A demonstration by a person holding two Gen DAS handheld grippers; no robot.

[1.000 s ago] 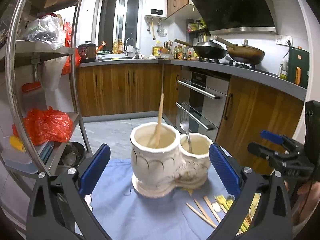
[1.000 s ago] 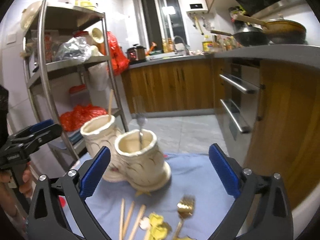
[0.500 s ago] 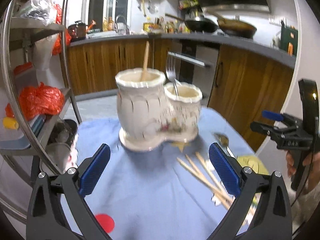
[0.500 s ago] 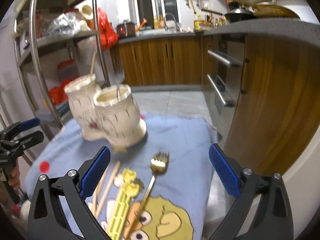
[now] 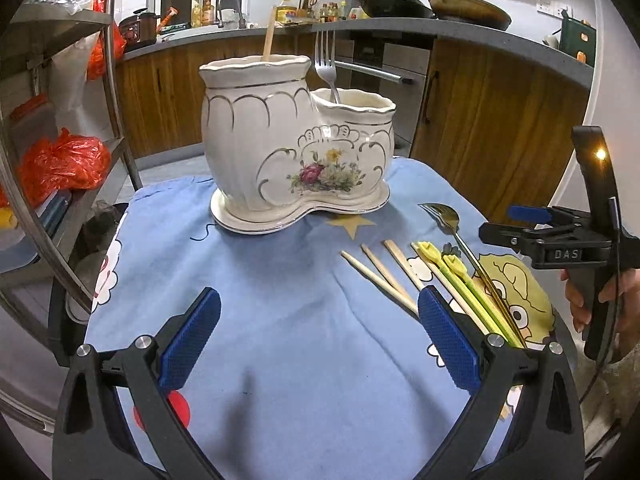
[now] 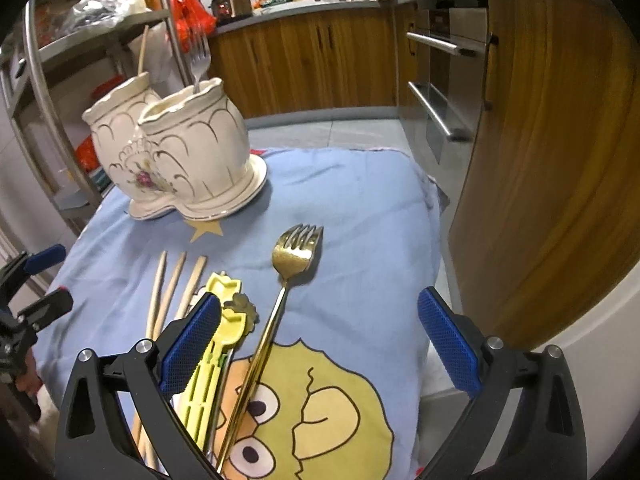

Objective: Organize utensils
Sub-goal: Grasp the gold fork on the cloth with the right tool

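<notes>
A white ceramic two-cup holder [image 5: 280,148] [image 6: 180,152] stands on the blue cloth [image 5: 280,320]. Its taller cup holds a wooden stick [image 5: 269,38], its lower cup a silver fork [image 5: 326,64] [image 6: 199,62]. On the cloth to its right lie three wooden chopsticks [image 5: 380,276] [image 6: 172,284], yellow-green utensils [image 5: 460,280] [image 6: 218,332] and a gold fork [image 5: 452,224] [image 6: 288,276]. My left gripper [image 5: 320,340] is open and empty above the near cloth. My right gripper [image 6: 320,344] is open, empty, over the gold fork's handle; it also shows in the left wrist view [image 5: 532,224].
A metal shelf rack [image 5: 60,160] with red bags stands left of the cloth. Wooden cabinets and an oven [image 6: 444,92] line the right and back. The cloth's right edge [image 6: 432,200] drops off near the cabinets.
Both grippers have pulled back and tilted down from the holder. The cloth and the loose utensils now fill the views. Both stay open and empty.
</notes>
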